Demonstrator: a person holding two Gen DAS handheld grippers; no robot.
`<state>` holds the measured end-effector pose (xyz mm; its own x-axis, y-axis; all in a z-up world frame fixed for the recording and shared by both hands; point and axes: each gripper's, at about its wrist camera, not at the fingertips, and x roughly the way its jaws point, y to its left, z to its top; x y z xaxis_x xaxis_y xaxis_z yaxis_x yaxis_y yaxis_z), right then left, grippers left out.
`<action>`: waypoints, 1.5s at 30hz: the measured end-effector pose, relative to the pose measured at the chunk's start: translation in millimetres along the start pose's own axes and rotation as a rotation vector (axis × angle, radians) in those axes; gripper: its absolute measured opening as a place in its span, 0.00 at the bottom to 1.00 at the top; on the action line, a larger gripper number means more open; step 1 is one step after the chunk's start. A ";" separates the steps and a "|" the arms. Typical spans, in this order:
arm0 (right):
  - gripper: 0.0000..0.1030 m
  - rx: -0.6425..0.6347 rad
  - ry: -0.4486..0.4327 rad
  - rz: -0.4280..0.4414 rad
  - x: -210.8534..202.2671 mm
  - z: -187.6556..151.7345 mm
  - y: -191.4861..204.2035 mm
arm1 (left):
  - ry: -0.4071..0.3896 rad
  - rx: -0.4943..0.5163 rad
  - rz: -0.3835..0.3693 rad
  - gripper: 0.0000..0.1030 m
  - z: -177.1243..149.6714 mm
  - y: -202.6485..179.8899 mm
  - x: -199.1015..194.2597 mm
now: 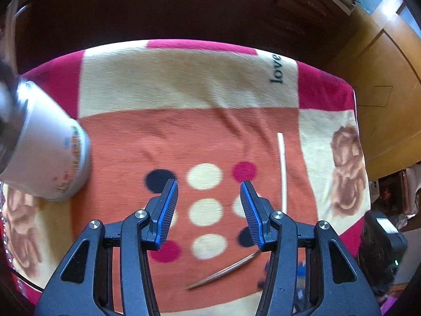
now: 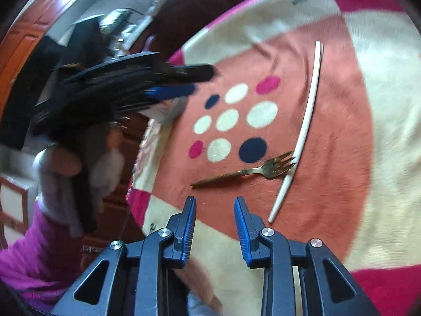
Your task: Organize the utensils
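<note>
While both grippers hang over the blanket (image 1: 184,137) with their jaws wide open and holding nothing, the fork (image 2: 244,172) lies beside the white stick (image 2: 302,137), its prongs touching it. The cup (image 1: 50,155) stands well apart from the fork. Both things look still to be put away.

I'm in a home: a fleece blanket (image 1: 184,84) printed "love" covers the table, with wooden doors (image 1: 381,79) at far right.
</note>
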<state>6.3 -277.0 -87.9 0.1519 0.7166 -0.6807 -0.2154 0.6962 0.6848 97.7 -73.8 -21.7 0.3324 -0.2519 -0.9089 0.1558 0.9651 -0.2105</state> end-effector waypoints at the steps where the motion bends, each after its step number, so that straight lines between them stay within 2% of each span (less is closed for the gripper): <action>1: 0.28 0.019 -0.015 -0.048 5.1 4.3 -1.4 | -0.001 -0.009 -0.006 0.47 -0.9 5.3 -1.3; 3: 0.28 0.070 -0.041 -0.069 11.5 14.9 -6.6 | -0.001 -0.030 -0.018 0.47 -2.6 14.9 -3.3; 5: 0.28 0.069 -0.066 -0.096 16.6 27.6 -4.1 | -0.002 -0.051 -0.030 0.47 -4.9 23.0 -4.0; 10: 0.28 -0.066 -0.050 -0.170 40.0 60.1 17.7 | -0.010 -0.076 -0.046 0.47 -8.0 31.4 -7.4; 14: 0.28 -0.067 -0.053 -0.281 34.0 62.5 18.2 | -0.020 -0.085 -0.059 0.47 -12.0 38.7 -13.0; 20: 0.28 -0.073 -0.091 -0.356 42.9 77.8 19.8 | -0.001 -0.108 -0.084 0.47 -19.0 44.5 -6.8; 25: 0.28 -0.103 -0.126 -0.292 46.6 90.5 14.6 | 0.002 -0.115 -0.089 0.47 -24.5 49.0 -9.0; 30: 0.28 -0.139 -0.102 -0.182 35.7 93.7 -4.3 | 0.005 -0.123 -0.084 0.47 -24.7 54.2 -8.6; 32: 0.20 -0.134 -0.096 -0.158 36.0 93.1 -9.4 | 0.008 -0.130 -0.082 0.47 -23.8 53.6 -5.8; 33: 0.09 -0.137 -0.093 -0.166 36.4 93.8 -12.0 | 0.010 -0.131 -0.082 0.47 -23.1 52.8 -4.3; 34: 0.05 -0.139 -0.094 -0.167 36.3 92.8 -12.8 | 0.011 -0.132 -0.081 0.47 -23.1 51.7 -3.7; 39: 0.03 -0.201 -0.140 -0.141 10.7 84.5 -0.8 | 0.025 -0.108 -0.079 0.47 -19.2 38.1 2.0; 45: 0.01 -0.222 -0.132 -0.118 -32.3 64.7 -8.1 | 0.033 -0.066 -0.122 0.47 -5.7 -2.1 17.5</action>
<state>65.5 -303.1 -54.7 0.3102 0.6403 -0.7027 -0.3927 0.7595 0.5187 97.9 -79.9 -39.1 0.2840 -0.3661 -0.8862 0.1309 0.9304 -0.3424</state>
